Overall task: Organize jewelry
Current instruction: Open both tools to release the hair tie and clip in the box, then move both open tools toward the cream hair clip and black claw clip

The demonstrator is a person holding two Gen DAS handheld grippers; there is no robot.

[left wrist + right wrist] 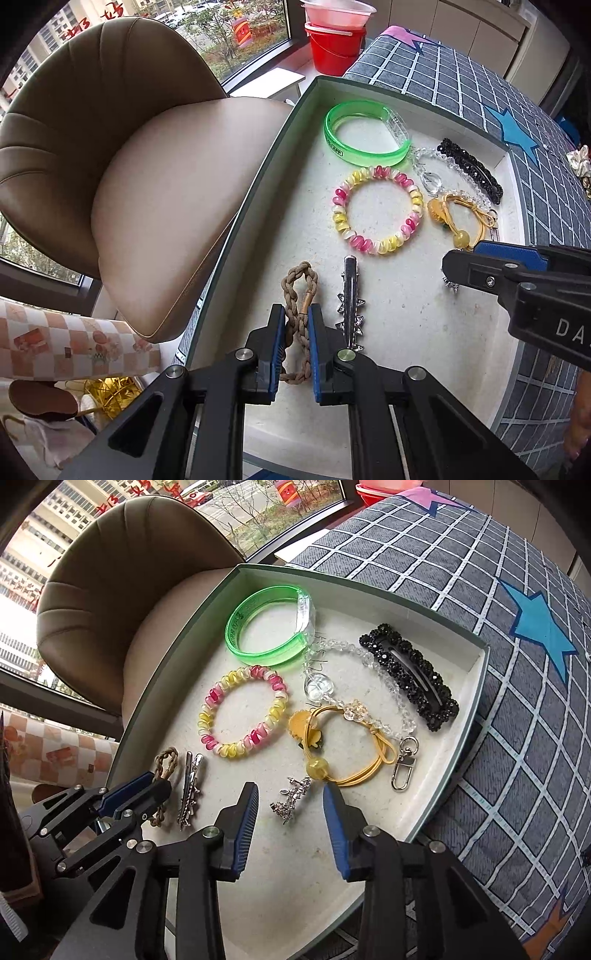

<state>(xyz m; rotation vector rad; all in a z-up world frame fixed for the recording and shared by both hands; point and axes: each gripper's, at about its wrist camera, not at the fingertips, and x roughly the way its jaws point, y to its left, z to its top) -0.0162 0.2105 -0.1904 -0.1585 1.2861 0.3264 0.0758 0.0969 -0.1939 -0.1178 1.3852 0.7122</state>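
Inside a shallow white-lined tray on a grey grid-patterned cloth, hair ornaments and bracelets lie spread out for sorting. Far left, the left gripper has its blue-padded fingers drawn nearly together on a tan braided cord hair tie, whose long axis runs straight away between them, its loop end beyond the tips. Just beside it, parallel, rests a slim silver metal clip with star studs, hard and glinting.

Centre, the right gripper stands with its fingers spread; a small silver rhinestone charm lies on the tray floor between and just ahead of them, untouched by either pad and angled slightly toward the right finger. That arm is plainly the nearer to it.

Beyond sit a pink, yellow and white glossy coil bracelet, a translucent green plastic bangle, and a yellow elastic hair tie with an amber bead. Further right, a clear crystal bead strand with a metal clasp, then a long black beaded barrette, lying diagonally near the tray's far corner.
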